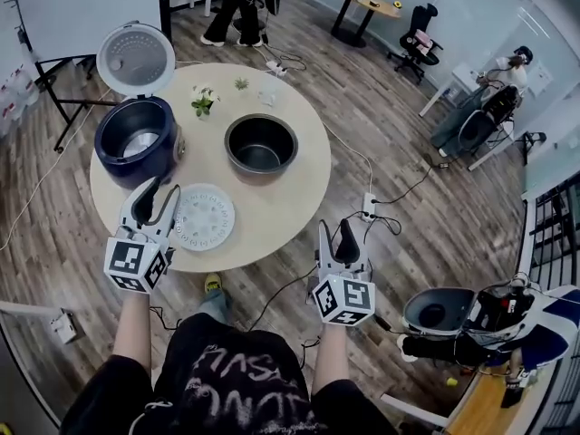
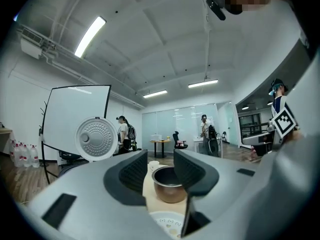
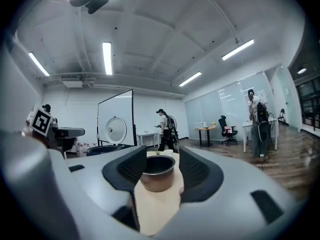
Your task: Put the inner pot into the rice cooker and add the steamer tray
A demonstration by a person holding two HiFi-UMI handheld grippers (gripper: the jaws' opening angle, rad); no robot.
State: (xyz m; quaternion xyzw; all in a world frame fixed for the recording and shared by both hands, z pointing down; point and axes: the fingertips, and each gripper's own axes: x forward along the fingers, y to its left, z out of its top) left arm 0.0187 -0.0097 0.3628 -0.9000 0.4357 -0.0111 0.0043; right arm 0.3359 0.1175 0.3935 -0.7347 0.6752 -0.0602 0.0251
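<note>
Closest in, at the bottom of the head view: left hand-held gripper [image 1: 159,196] and right hand-held gripper [image 1: 335,239], one in each hand, both pointing level toward the round bench [image 1: 281,211].

Left: jaws apart, gripping nothing and touching nothing. Tips out over the bench's near edge, just beside the white steamer tray [image 1: 204,216], which lies flat there. Along the jaws in the left gripper view, an open gap with only the far-off inner pot [image 1: 261,143] framed in it, and the tray's rim low down.

Right: jaws spread wide, likewise empty. Short of the bench's near edge, above the wooden floor [image 1: 408,152]. Same pot framed between the pads in the right gripper view, well apart from them.

Inner pot upright near the middle of the bench, mouth up. To its left, near the bench's edge, the dark blue rice cooker [image 1: 136,139], lid [image 1: 136,59] swung up and back. Beyond the pot, a small plant [image 1: 203,101].
</note>
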